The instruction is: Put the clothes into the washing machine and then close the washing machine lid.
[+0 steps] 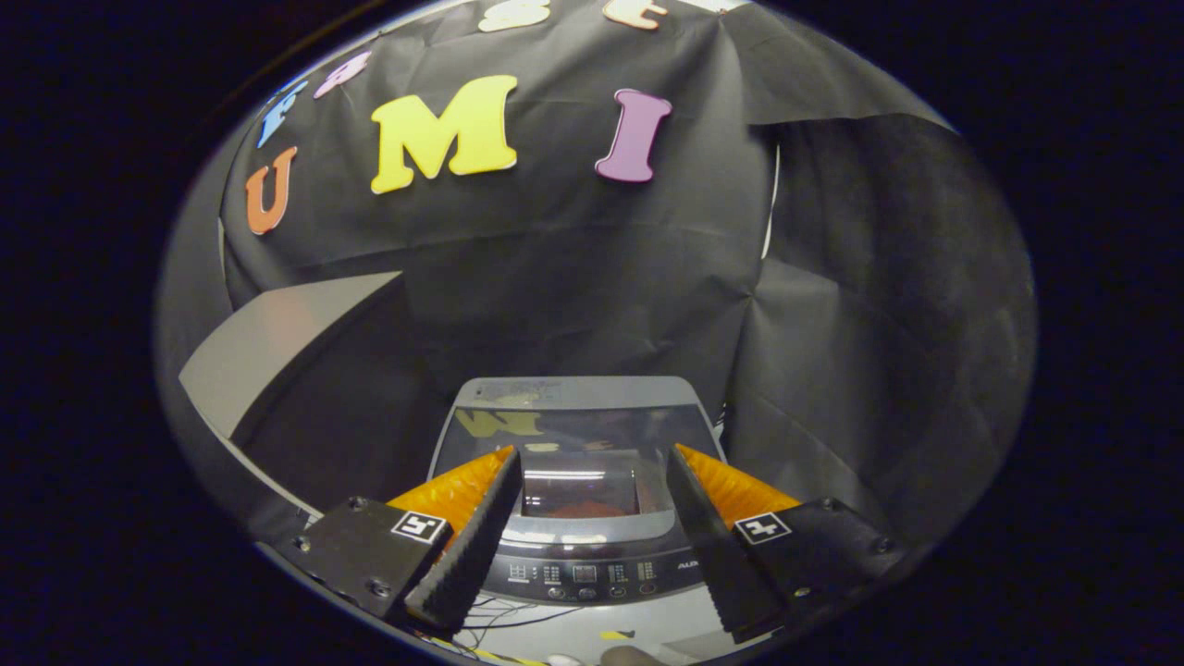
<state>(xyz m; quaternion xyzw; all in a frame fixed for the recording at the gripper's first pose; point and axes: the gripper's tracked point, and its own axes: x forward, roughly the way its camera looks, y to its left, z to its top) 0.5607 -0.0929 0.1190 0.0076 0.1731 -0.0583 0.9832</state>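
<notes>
Gripper view: gripper [592, 462] fingers spread wide, nothing between them, held above the washing machine [583, 407] at lower centre; lid [578, 462] lies flat, looks closed w/ reddish clothes [587, 509] visible through glass, so prob. task done

The camera rides above the claw [592, 462], looking forward and down onto the nearby washing machine [578, 435].

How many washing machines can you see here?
1. The washing machine stands ahead of the open gripper, seen between its two empty fingers, lid down, control panel nearest. Grey furniture stands beside it; others may be hidden.
</notes>
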